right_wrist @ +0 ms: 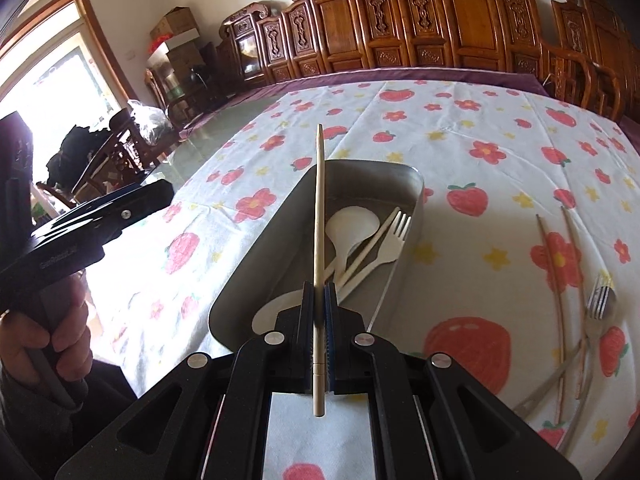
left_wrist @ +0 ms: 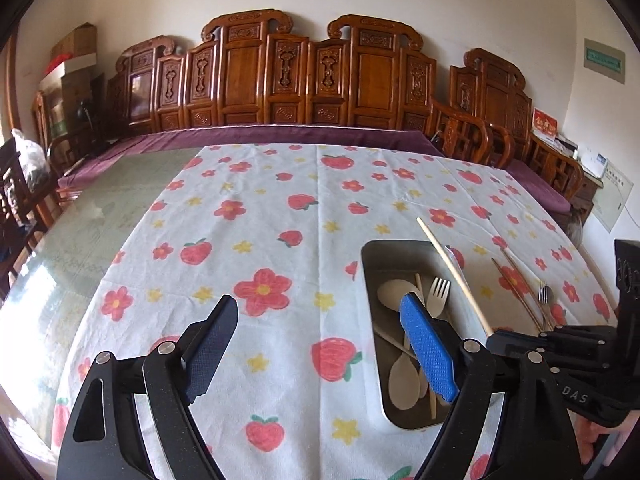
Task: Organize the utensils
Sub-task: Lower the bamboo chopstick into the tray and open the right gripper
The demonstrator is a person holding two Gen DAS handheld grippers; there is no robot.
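A grey metal tray (right_wrist: 256,264) lies on the flowered cloth and holds white spoons (right_wrist: 352,224), a pale fork (right_wrist: 394,240) and a pale chopstick. My right gripper (right_wrist: 319,286) is shut on another pale chopstick (right_wrist: 319,200), which hangs over the tray's near left part and points away from me. In the left wrist view that chopstick (left_wrist: 452,272) slants across the tray (left_wrist: 370,280). My left gripper (left_wrist: 320,304) stands open and holds nothing. Its right finger is over the tray and its left finger over bare cloth.
Two brown chopsticks (right_wrist: 554,280) and a metal fork (right_wrist: 598,296) with other metal cutlery lie on the cloth right of the tray. Bare glass tabletop (left_wrist: 80,240) shows left of the cloth. Carved wooden benches (left_wrist: 280,80) line the far wall. A hand (right_wrist: 40,340) grips the left tool's handle.
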